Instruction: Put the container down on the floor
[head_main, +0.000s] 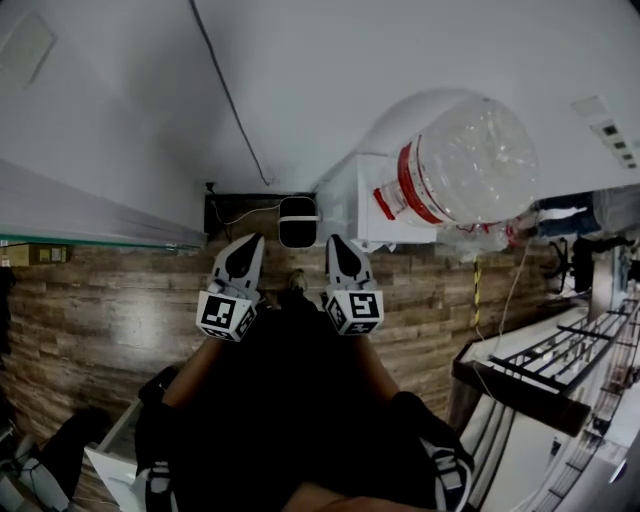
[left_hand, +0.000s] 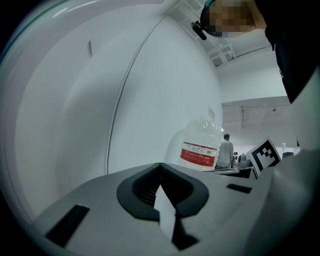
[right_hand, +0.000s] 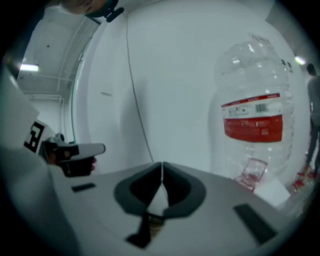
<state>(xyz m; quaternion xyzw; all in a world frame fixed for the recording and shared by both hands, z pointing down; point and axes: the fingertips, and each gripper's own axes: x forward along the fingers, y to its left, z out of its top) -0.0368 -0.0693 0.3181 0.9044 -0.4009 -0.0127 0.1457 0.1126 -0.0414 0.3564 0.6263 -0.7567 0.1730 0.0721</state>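
The container is a large clear water bottle (head_main: 465, 160) with a red label, standing neck down on a white dispenser (head_main: 362, 205) against the wall. It also shows in the left gripper view (left_hand: 201, 145) and, closer, in the right gripper view (right_hand: 255, 115). My left gripper (head_main: 250, 240) and right gripper (head_main: 337, 242) are held side by side close to my body, pointing at the wall and well short of the bottle. In their own views the left gripper (left_hand: 160, 166) and right gripper (right_hand: 162, 166) have jaws that meet with nothing between them.
The wood-pattern floor (head_main: 100, 300) runs to a white wall with a black cable (head_main: 230, 100). A small white and black unit (head_main: 297, 222) stands on the floor at the wall. Metal racks (head_main: 590, 350) are at the right. A person (left_hand: 226, 150) stands far off.
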